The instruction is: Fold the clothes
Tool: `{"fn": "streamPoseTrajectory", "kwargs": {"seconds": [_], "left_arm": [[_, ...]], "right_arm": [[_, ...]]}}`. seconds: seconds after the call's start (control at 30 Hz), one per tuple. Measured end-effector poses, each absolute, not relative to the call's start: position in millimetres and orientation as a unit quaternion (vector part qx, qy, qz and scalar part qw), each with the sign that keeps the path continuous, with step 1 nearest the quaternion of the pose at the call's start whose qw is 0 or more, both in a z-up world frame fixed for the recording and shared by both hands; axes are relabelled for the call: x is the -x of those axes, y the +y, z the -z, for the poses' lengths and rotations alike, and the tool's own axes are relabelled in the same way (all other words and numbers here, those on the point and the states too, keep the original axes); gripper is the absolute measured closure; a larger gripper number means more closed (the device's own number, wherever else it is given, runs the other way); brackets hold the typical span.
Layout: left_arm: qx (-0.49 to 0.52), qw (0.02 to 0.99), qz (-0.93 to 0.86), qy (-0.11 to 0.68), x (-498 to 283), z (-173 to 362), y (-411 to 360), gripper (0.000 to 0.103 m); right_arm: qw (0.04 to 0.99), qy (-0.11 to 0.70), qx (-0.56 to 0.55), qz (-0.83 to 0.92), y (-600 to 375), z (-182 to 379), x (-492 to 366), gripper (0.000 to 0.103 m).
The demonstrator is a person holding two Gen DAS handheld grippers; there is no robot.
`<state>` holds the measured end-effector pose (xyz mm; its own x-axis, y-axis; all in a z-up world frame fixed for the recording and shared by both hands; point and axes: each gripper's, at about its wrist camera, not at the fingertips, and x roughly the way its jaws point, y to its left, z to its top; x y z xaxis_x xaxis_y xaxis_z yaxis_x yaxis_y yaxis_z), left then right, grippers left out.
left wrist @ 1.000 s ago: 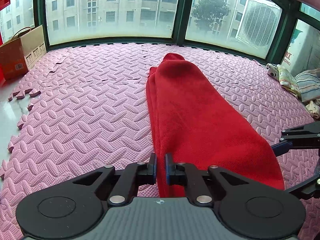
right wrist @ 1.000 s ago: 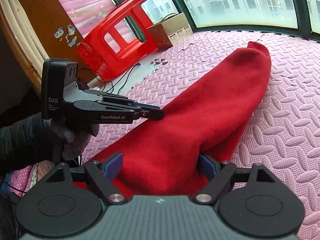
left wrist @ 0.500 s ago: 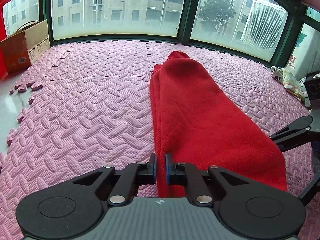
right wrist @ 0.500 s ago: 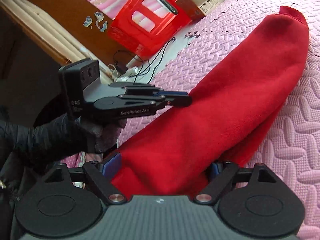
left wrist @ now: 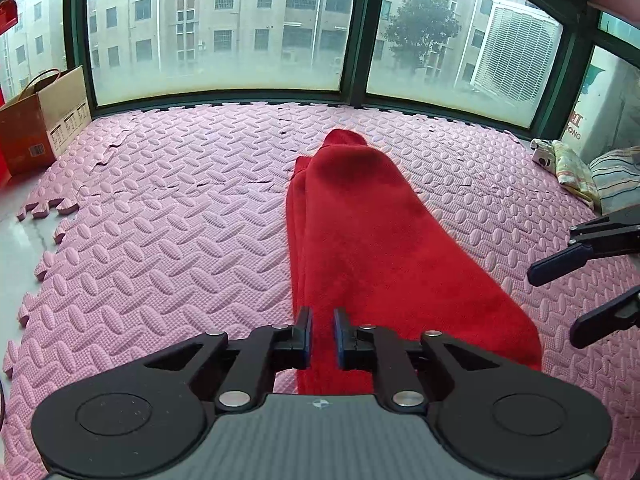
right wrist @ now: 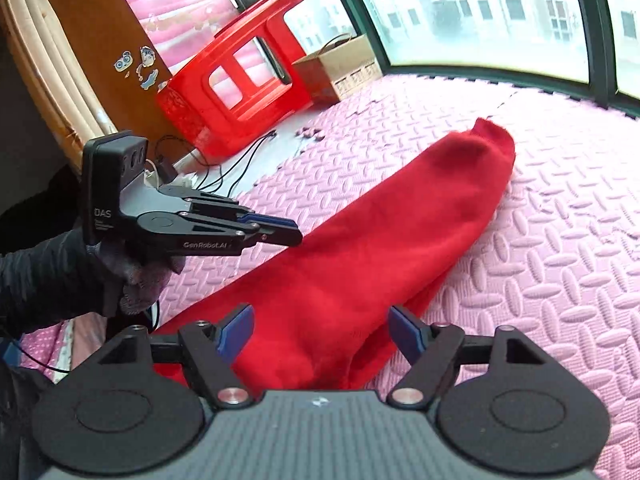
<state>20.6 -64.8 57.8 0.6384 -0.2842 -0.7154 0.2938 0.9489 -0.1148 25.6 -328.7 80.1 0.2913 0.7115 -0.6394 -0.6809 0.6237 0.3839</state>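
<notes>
Red garment (left wrist: 360, 248) lies folded long and narrow on the pink foam mat (left wrist: 168, 232), long axis running from the grippers away toward the far window, tapered end farthest. Left gripper (left wrist: 322, 338): jaws narrow, above the cloth's near-left edge. Right gripper (right wrist: 320, 330): jaws wide, just closing somewhat, straddling the near end without pinching it.

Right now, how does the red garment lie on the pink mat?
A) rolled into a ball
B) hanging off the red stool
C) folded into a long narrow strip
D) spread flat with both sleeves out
C: the red garment lies as a long, layered strip running away across the pink mat.
</notes>
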Motion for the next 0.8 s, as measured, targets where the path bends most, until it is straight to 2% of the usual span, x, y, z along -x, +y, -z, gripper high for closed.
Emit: {"fn": "streamPoseTrajectory", "kwargs": {"seconds": [0.1, 0.33, 0.57, 0.63, 0.73, 0.8], "left_arm": [[-0.013, 0.900, 0.181, 0.396, -37.4, -57.7, -78.6, 0.089], [-0.032, 0.889, 0.186, 0.416, -84.1, -34.1, -92.2, 0.089], [-0.015, 0.914, 0.144, 0.380, -102.6, -40.9, -77.8, 0.091], [-0.012, 0.915, 0.144, 0.376, -112.9, -40.8, -80.5, 0.089], [-0.009, 0.917, 0.146, 0.371, -128.0, -40.1, -84.6, 0.075], [-0.013, 0.917, 0.148, 0.371, -135.4, -36.9, -89.1, 0.075]], "right_arm": [[0.827, 0.402, 0.006, -0.392, -320.4, -77.8, -34.9, 0.036], [0.857, 0.401, -0.011, -0.323, -317.5, -60.8, -79.3, 0.037], [0.877, 0.396, -0.061, -0.265, -322.7, -48.7, -124.1, 0.037], [0.879, 0.396, -0.086, -0.251, -324.3, -44.7, -140.9, 0.037], [0.881, 0.395, -0.125, -0.229, -327.3, -37.8, -164.9, 0.041], [0.877, 0.399, -0.158, -0.215, -331.6, -30.2, -177.0, 0.046]]}}
